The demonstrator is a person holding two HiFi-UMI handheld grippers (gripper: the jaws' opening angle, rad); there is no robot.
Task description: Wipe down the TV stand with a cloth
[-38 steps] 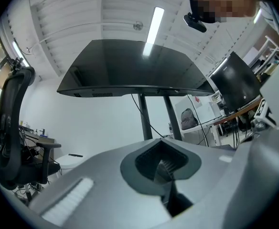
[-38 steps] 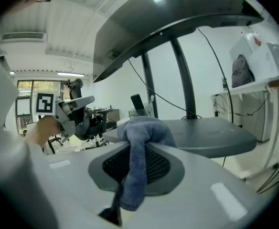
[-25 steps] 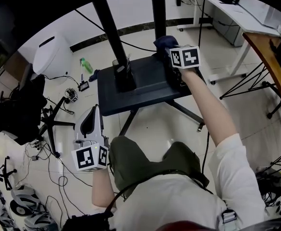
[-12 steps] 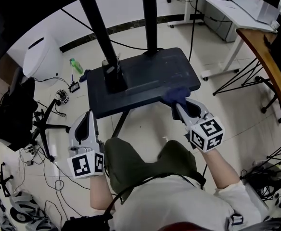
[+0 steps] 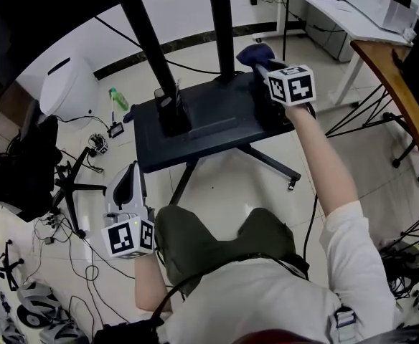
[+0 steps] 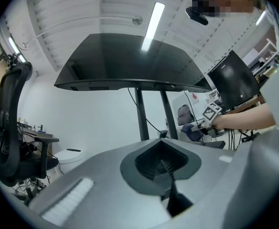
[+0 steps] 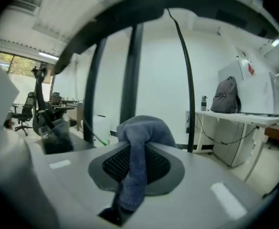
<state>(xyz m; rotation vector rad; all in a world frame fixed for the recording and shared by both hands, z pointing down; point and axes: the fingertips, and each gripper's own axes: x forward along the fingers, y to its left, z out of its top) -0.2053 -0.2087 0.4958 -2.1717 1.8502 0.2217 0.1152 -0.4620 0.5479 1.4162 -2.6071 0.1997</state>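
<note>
The TV stand's black base plate [image 5: 202, 124] lies on the floor ahead of me, with two dark poles [image 5: 220, 20] rising from it. My right gripper [image 5: 261, 67] is stretched out to the plate's far right corner, shut on a blue cloth [image 5: 253, 53]. In the right gripper view the cloth [image 7: 140, 142] bulges out over the shut jaws of that gripper [image 7: 130, 185]. My left gripper [image 5: 126, 181] hangs low by my left knee, off the plate, shut with nothing in it. From the left gripper [image 6: 167, 175] I see the screen [image 6: 130, 63] from below.
A small dark holder [image 5: 168, 102] stands on the plate beside the left pole. A white appliance [image 5: 69, 84], a green bottle [image 5: 118, 99], a black office chair [image 5: 23, 163] and loose cables [image 5: 80, 256] lie left. A white desk [image 5: 353, 13] and wooden tabletop [image 5: 403, 84] stand right.
The right gripper with the cloth swept from the plate's far right corner to its near right edge, and is now back at the far right corner. The left gripper barely moved.
</note>
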